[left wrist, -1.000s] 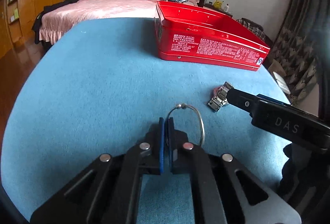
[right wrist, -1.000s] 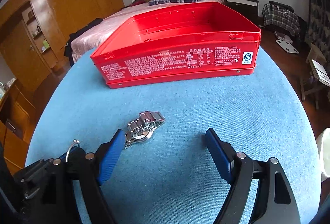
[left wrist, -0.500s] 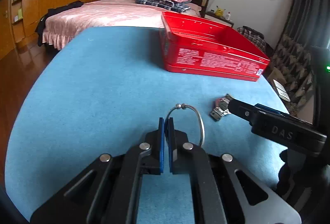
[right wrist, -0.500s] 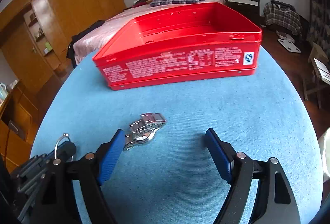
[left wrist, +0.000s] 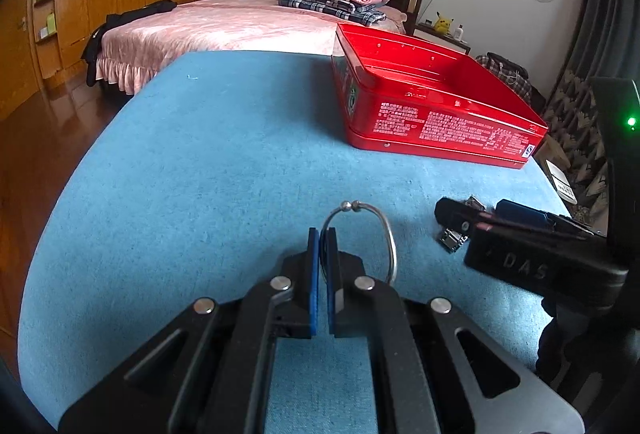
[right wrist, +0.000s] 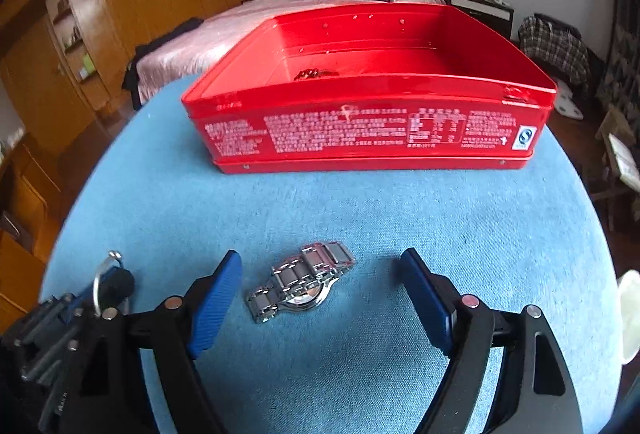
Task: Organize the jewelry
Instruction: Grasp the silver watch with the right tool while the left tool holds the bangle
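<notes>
Gathering loose pieces into the red tin (right wrist: 372, 130) looks like the step in hand: one small dark piece (right wrist: 314, 73) already lies inside it toward the back, while two pieces are still outside. In the right wrist view, the right gripper (right wrist: 320, 298) stands wide open, its blue pads (right wrist: 216, 300) on either side of the metal watch (right wrist: 302, 284), which lies on the blue cloth (right wrist: 360, 218) between them, nearer the 9 o'clock pad, touching neither as far as can be seen. The tin sits at 12 o'clock from the watch, well apart. The next move, by my judgement, calls for settling lower around the watch and closing across its case and band; the loose links may slide or fold, so a centred grip matters. In the left wrist view, the left gripper (left wrist: 323, 246) is closed nearly pad to pad on a thin silver bangle (left wrist: 370, 234), pinching its left side so the ring stands upright above the cloth; the tin lies toward 1 o'clock from it.
</notes>
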Motion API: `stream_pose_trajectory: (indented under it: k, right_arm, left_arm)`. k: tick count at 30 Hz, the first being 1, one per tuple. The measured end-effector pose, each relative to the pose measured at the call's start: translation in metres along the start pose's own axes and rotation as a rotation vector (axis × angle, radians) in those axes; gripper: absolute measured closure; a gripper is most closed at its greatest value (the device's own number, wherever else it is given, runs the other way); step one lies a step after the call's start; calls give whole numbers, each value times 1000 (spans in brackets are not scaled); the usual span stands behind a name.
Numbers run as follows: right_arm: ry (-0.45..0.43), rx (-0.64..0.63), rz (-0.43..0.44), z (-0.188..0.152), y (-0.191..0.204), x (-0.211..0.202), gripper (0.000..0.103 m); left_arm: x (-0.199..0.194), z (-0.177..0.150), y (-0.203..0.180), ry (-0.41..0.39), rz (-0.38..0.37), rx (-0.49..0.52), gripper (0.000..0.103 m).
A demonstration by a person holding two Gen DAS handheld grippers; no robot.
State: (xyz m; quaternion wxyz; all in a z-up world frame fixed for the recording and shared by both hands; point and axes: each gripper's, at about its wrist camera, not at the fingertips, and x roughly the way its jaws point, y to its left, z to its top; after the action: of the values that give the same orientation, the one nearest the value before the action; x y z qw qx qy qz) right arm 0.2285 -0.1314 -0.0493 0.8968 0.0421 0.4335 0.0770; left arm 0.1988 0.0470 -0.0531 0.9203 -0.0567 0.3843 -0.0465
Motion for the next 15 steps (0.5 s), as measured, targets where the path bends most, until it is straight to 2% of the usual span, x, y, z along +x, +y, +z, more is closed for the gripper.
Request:
stream_pose_trajectory:
  k: [5,11,15]
  right_arm:
    - [17,-80,-36,-8,3,-4,24]
    - [22,-81,-67,-19,-14,-16,25]
    - [3,-47,-26,-19,-26,-18,24]
  left_arm:
    - [1,1,-1,3,-8,2,101]
    - [2,0,-5,8,-18,2,101]
    - [4,0,-9,13,-26,10,101]
